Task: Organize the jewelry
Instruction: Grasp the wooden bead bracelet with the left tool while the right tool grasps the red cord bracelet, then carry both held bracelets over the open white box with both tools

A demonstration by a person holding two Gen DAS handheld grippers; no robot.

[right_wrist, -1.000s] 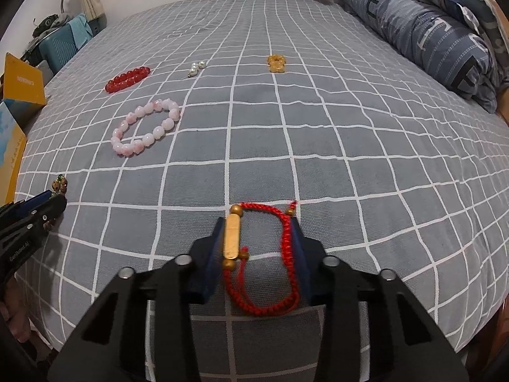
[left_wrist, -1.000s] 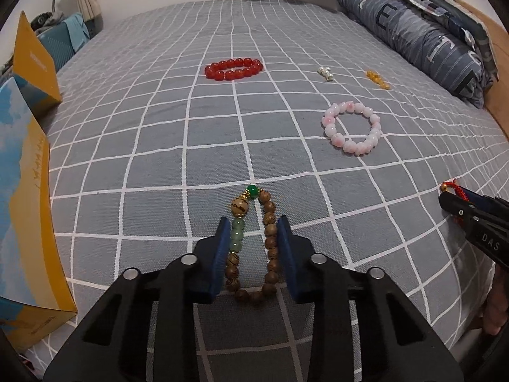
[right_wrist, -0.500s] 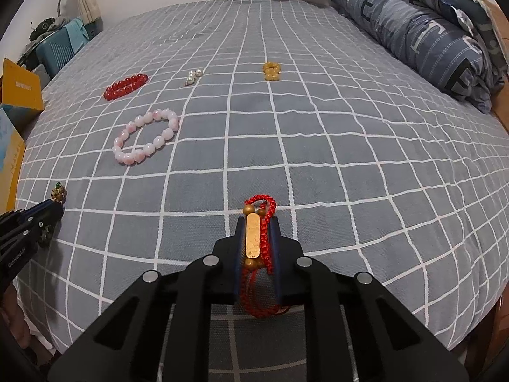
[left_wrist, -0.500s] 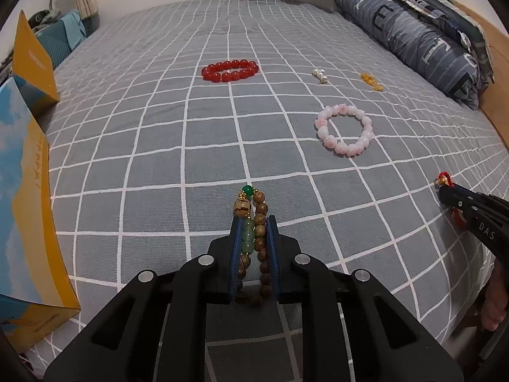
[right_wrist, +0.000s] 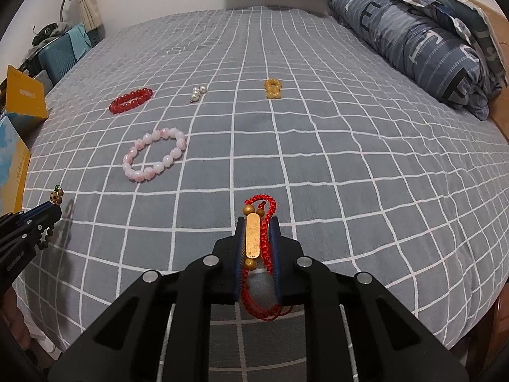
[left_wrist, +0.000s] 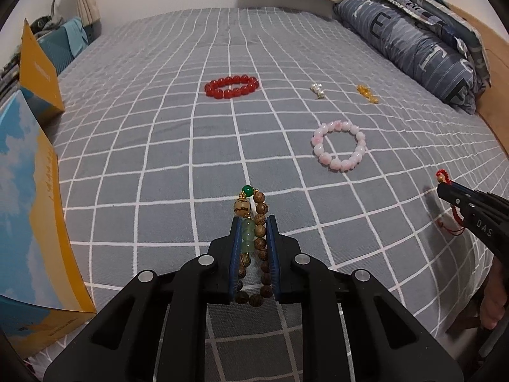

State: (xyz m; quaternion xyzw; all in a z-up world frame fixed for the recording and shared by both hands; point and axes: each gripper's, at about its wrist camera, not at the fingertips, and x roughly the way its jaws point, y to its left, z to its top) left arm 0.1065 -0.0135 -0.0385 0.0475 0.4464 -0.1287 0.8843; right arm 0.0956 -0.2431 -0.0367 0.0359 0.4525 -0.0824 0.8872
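Observation:
My left gripper (left_wrist: 253, 222) is shut on a wooden bead bracelet (left_wrist: 260, 222) with green and cream beads, held just above the grey checked bedspread (left_wrist: 159, 159). My right gripper (right_wrist: 257, 222) is shut on a red cord bracelet (right_wrist: 265, 248) with a gold bar, also lifted off the bed. A red bead bracelet (left_wrist: 231, 86), a pink bead bracelet (left_wrist: 338, 149), a small pearl piece (left_wrist: 317, 90) and a small amber piece (left_wrist: 367, 93) lie further up the bed. Each gripper shows at the edge of the other's view: the right gripper (left_wrist: 445, 187) and the left gripper (right_wrist: 54, 208).
A blue and yellow box (left_wrist: 28, 207) stands at the bed's left edge, with a yellow box (left_wrist: 38, 70) behind it. A rolled blue duvet and pillows (left_wrist: 413, 41) lie along the right side. A teal case (right_wrist: 60, 54) sits beside the bed at far left.
Both grippers closed on their bracelets, the wooden one on the left and the red cord one on the right, then lifted them slightly off the bedspread.

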